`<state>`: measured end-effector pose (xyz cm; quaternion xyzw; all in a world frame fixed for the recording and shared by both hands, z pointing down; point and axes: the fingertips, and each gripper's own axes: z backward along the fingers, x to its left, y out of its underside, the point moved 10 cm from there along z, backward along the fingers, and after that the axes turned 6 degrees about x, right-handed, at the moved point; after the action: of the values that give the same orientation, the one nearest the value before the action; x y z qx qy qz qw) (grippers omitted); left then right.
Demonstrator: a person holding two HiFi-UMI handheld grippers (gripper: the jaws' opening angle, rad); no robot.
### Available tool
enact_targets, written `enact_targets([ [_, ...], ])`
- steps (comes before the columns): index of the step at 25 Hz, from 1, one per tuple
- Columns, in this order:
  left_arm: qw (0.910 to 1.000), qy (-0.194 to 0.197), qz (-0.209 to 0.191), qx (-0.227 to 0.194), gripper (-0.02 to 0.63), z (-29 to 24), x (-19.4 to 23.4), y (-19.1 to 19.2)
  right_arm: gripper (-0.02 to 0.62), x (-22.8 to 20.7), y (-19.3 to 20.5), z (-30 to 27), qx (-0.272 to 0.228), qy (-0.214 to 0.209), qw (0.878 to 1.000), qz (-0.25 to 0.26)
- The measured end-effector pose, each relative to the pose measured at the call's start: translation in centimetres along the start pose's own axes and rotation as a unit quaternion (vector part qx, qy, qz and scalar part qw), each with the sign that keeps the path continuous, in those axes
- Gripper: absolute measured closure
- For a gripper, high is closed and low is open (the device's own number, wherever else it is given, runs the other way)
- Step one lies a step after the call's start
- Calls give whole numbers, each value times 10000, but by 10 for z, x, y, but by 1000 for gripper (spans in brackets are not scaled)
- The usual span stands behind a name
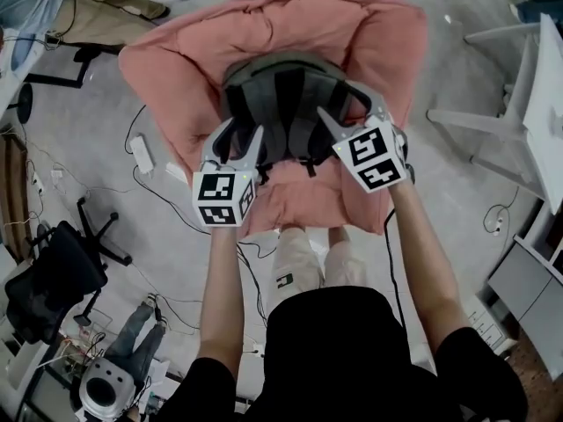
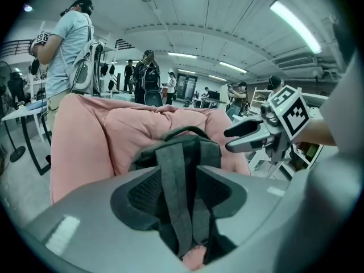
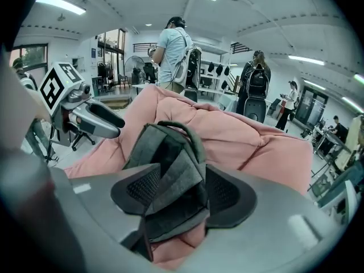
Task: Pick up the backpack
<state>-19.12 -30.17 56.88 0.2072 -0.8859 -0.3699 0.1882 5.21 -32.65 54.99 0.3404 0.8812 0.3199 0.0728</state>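
Observation:
A grey backpack (image 1: 281, 104) lies strap side up on a large pink beanbag chair (image 1: 176, 69). My left gripper (image 1: 239, 139) hovers over its near left part. My right gripper (image 1: 347, 110) is over its near right part. In the left gripper view the jaws (image 2: 181, 195) stand wide and open, with a grey shoulder strap (image 2: 173, 175) running up between them to the top handle. In the right gripper view the jaws (image 3: 179, 192) are open too, with a folded strap (image 3: 170, 186) between the pads. Each gripper shows in the other's view: the right (image 2: 230, 140), the left (image 3: 114, 127).
My own legs (image 1: 308, 258) stand at the beanbag's near edge. A black office chair (image 1: 53, 275) is at the lower left, a white table (image 1: 545, 104) at the right, and a power strip (image 1: 141, 155) with cables on the floor. People with backpacks (image 2: 68, 44) stand behind the beanbag.

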Motion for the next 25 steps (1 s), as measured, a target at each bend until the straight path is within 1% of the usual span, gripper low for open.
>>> enact_targets([
  [3, 9999, 53, -8, 107, 410, -14, 11, 6, 364, -4, -1, -12, 33, 79, 10000, -30],
  [8, 9993, 193, -72, 307, 403, -35, 22, 16, 359, -9, 0, -28, 139, 172, 9997, 118],
  [15, 9982, 386, -1, 448, 384, -67, 27, 20, 351, -22, 7, -48, 245, 98, 9996, 61],
  [20, 9980, 469, 136, 396, 382, -82, 23, 22, 348, -23, 12, -59, 248, 58, 9997, 61],
  [25, 9979, 508, 127, 372, 382, -87, 24, 18, 348, -25, 11, -66, 238, 25, 9997, 9],
])
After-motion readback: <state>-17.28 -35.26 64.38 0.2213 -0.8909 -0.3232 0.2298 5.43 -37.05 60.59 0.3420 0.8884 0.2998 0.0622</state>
